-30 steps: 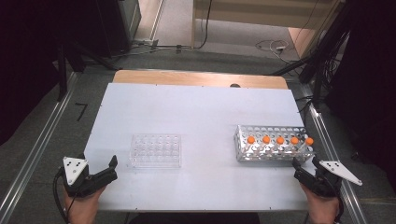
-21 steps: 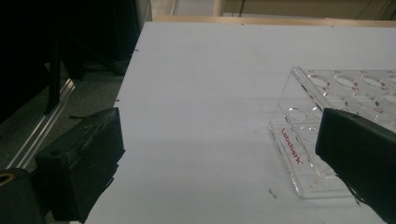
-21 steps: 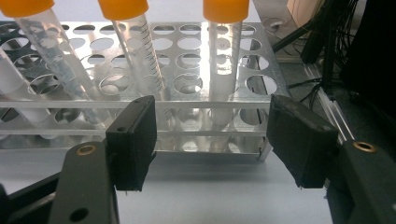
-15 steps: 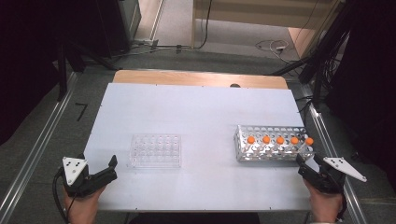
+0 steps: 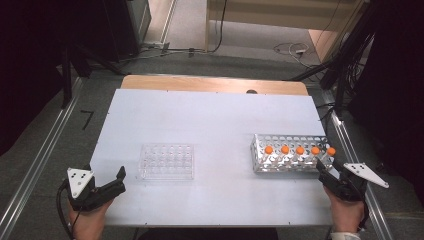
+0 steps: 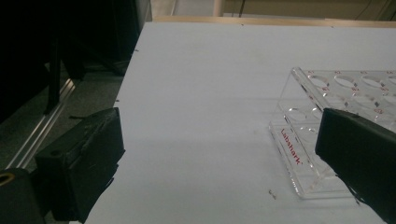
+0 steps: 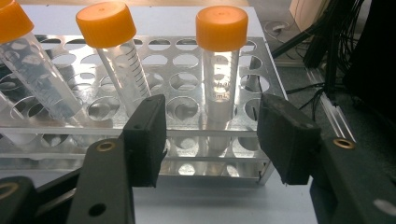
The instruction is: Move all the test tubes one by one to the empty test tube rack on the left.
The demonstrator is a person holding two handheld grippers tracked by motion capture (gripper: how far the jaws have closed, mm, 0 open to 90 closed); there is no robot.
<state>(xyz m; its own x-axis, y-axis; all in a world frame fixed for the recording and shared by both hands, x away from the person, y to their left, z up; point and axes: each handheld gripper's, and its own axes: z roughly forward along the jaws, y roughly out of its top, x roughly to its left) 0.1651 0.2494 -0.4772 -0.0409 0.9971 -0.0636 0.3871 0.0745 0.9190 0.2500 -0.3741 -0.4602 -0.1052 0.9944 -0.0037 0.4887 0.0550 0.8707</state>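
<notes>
Lining up right tongs (image 7: 211, 140) on the end tube (image 7: 220, 70) in the metal rack (image 5: 292, 162).
Standing upright just beyond the narrowing, still-empty jaws, at the rack's right end; left tongs (image 5: 117, 182) resting released, well apart from the rack.

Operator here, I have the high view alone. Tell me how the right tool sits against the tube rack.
Observer: The right tool grips nothing. Its jaws have just been closing, but the end tube in the metal rack stands past the tips, in line with the gap.
Operator: Now read me anything printed on the clear rack.
Observer: The clear rack has red lettering, Labshark, along the end wall that faces the left tool.
Operator: Report the left tool.
Observer: The left tool stands wide open, with bare table between its jaws.
</notes>
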